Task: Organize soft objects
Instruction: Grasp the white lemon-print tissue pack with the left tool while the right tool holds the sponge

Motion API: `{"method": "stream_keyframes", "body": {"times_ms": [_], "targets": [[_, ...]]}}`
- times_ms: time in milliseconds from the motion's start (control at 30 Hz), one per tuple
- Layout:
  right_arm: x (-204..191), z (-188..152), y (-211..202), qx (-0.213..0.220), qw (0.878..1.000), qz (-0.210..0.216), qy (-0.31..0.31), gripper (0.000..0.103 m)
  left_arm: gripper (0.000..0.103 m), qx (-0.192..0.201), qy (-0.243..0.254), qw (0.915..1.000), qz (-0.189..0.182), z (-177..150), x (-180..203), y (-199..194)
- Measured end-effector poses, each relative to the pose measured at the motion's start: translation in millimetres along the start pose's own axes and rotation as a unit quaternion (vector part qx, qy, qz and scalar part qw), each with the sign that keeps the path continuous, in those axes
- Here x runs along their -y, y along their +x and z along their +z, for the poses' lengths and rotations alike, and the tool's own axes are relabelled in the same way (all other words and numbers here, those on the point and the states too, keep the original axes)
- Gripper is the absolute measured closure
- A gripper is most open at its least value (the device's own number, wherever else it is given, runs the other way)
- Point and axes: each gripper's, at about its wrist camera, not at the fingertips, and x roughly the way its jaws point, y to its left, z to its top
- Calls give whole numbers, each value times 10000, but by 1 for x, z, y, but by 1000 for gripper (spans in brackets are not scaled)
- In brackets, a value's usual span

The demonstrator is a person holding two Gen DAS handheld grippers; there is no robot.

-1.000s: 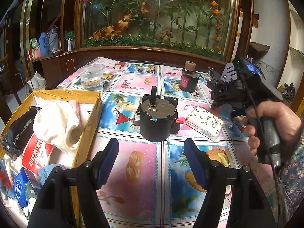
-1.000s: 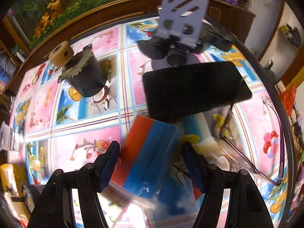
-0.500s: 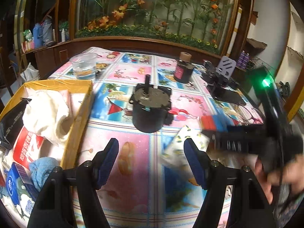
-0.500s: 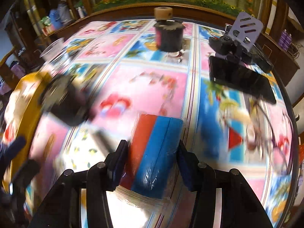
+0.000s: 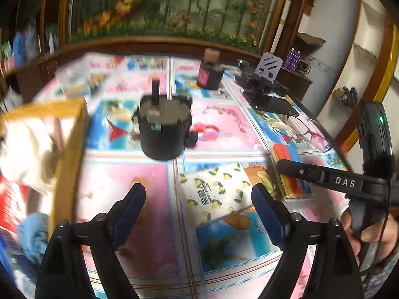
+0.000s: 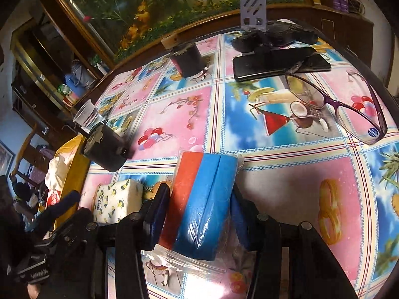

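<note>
Bright cartoon-printed oilcloth covers the counter (image 6: 286, 179) we are working on, and at its near edge sits the task's thing of the moment: a bagged sponge pack (image 6: 202, 204), red and blue inside clear plastic. Our right gripper (image 6: 197, 214) has just been closing, and its blue pads now press both sides of the pack, so we judge the pick-up step to be under way. Just left of it lies a lemon-print tissue pack (image 5: 217, 194), flat on the counter, with our left gripper (image 5: 199, 209) hovering over it, jaws just opened wide and empty. Further left stands the yellow box (image 5: 67, 149) already holding a white cloth (image 5: 25, 149) and other soft items, which we take to be the destination. Between stands a black motor (image 5: 163, 129), with eyeglasses (image 6: 344, 109) and a phone (image 6: 279, 64) beyond. Next we should lift the sponge pack clear, carry it over the motor to the box, and bring the left gripper down around the tissue pack.
</note>
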Motion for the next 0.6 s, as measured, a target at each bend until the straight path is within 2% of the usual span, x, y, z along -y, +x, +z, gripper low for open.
{"method": "stream_keyframes", "body": {"times_ms": [100, 267, 333, 433, 467, 567, 600], "targets": [[4, 1, -1, -21, 9999, 25, 129, 52, 17, -330, -23, 9993, -147, -4, 3, 15], [4, -1, 0, -34, 9999, 24, 133, 52, 15, -10, 791, 9962, 354, -10, 32, 17], [3, -1, 1, -33, 9999, 6, 106, 52, 12, -154, 1010, 9938, 444, -9, 38, 24], [3, -1, 1, -32, 9999, 15, 96, 52, 12, -556, 927, 9941, 16, -12, 36, 32], [3, -1, 1, -32, 9999, 19, 99, 52, 12, -525, 932, 9942, -92, -13, 36, 28], [3, -1, 1, -31, 10000, 18, 88, 52, 12, -741, 919, 9885, -950, -18, 43, 21], [3, -1, 1, -31, 10000, 18, 89, 52, 12, -688, 995, 9866, -1093, -18, 47, 16]]}}
